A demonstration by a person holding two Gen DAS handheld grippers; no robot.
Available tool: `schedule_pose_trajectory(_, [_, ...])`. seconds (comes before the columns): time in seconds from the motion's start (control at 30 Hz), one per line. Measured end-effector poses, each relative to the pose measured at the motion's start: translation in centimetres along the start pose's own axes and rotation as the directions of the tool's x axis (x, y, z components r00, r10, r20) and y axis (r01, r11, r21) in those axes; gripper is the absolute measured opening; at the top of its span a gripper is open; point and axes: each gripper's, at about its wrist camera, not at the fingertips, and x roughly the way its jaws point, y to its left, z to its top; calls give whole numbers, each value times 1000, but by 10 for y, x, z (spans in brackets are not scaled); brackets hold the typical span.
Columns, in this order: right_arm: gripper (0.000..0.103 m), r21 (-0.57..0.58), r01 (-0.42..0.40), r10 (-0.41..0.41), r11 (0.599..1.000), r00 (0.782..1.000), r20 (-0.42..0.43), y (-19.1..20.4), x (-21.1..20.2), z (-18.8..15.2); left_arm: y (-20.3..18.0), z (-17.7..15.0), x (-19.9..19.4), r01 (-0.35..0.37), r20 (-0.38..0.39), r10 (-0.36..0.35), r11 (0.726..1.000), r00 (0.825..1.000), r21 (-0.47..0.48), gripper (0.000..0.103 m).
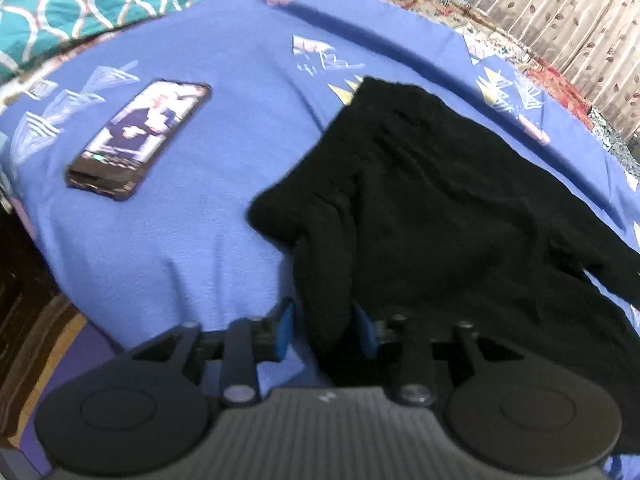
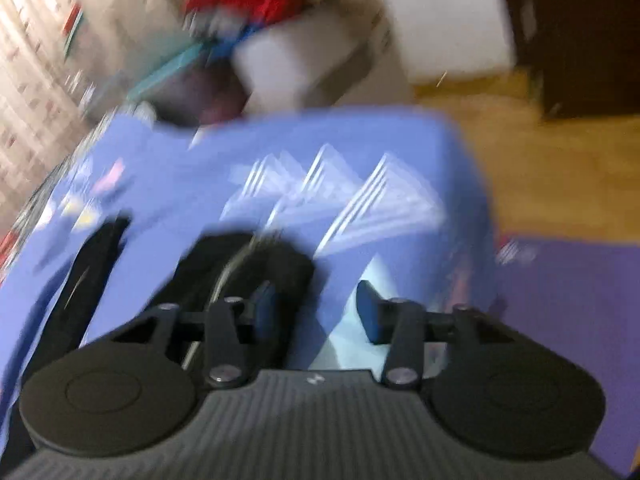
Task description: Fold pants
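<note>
Pants [image 1: 432,208], black and bunched up, lie on the blue bed sheet [image 1: 224,216], toward its right side and reaching the near edge. The left gripper [image 1: 326,330] pinches a fold of the pants between its blue pads [image 1: 285,330] at the near edge of the bed. A phone [image 1: 138,140] with its screen lit lies flat on the sheet near the left edge, well apart from the pants. The right gripper [image 2: 318,314] is spread wide with nothing between its pads; a dark part of the pants [image 2: 240,264] lies just beside its left finger. That view is blurry.
</note>
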Motion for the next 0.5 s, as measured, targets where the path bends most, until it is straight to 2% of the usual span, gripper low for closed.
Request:
schedule_pose_trajectory(0.07, [48, -18, 3, -2, 1000, 998, 58, 6, -16, 5, 3, -3, -13, -4, 44, 4, 1000, 999, -2, 35])
schedule_pose_trajectory(0.17, [48, -123, -72, 82, 990, 994, 78, 32, -32, 3, 3, -7, -35, 5, 136, -6, 1000, 991, 6, 34])
schedule_pose_trajectory(0.23, [48, -210, -151, 163, 966, 986, 44, 55, -43, -7, -5, -9, -46, 25, 196, -34, 999, 980, 48, 34])
schedule_pose_trajectory(0.3, [48, -280, -242, 241, 929, 970, -39, 82, -47, -21, -17, -9, -48, 70, 214, -92, 991, 973, 111, 34])
schedule_pose_trajectory(0.4, [45, -325, -399, 341, 858, 914, -221, 115, -54, -57, -34, -13, -45, 134, 201, -172, 973, 964, 188, 35])
schedule_pose_trajectory(0.5, [41, -359, -511, 375, 781, 844, -384, 142, -61, -99, -46, -21, -33, 186, 145, -222, 955, 964, 230, 35])
